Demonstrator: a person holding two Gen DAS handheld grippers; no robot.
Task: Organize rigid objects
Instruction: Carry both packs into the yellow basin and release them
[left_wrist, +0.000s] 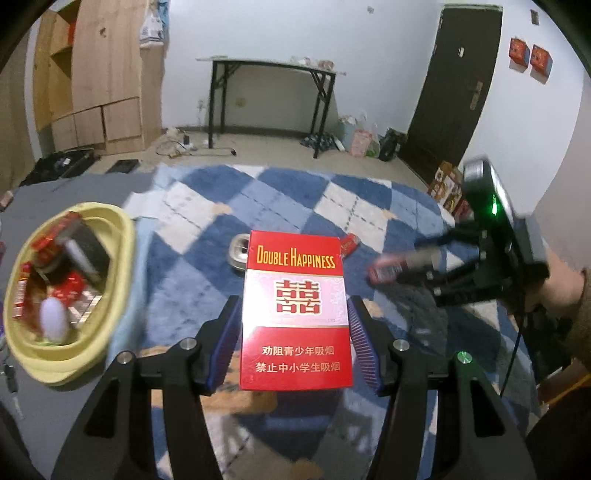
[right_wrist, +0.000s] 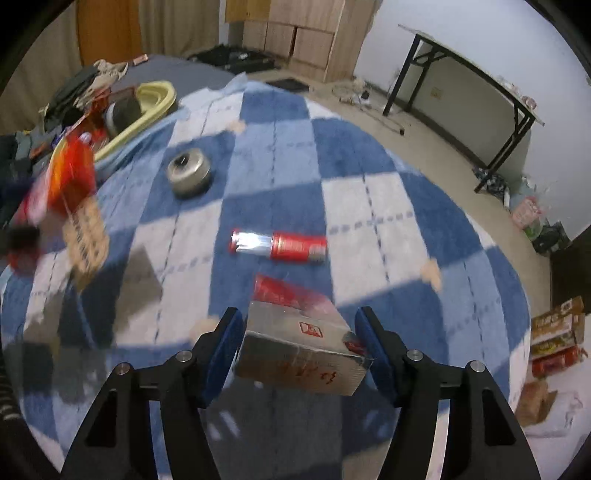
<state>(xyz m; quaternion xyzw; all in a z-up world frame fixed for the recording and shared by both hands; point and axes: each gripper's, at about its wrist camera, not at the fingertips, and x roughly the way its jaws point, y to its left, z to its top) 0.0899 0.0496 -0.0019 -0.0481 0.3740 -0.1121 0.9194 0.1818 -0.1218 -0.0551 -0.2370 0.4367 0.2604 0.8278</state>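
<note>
My left gripper (left_wrist: 293, 306) is shut on a red Double Happiness pack (left_wrist: 295, 295), held upright above the blue and white checked blanket (left_wrist: 295, 192). A yellow basket (left_wrist: 122, 236) with several red packs and a white egg-shaped thing stands at the left. My right gripper (right_wrist: 301, 325) grips a silver and red pack (right_wrist: 295, 343), tilted between its blue pads. From the left wrist that gripper (left_wrist: 402, 266) shows at the right. Another red and silver pack (right_wrist: 280, 245) lies on the blanket just beyond it. The left hand's red pack (right_wrist: 70, 173) is a blur at the left.
A round metal tin (right_wrist: 189, 171) sits on the blanket between the basket (right_wrist: 155, 99) and the lying pack. A small red pack (left_wrist: 349, 245) lies behind the held one. Clothes clutter the far left. A black-legged table (left_wrist: 269, 74), a wooden wardrobe and floor boxes (right_wrist: 557, 339) surround the blanket.
</note>
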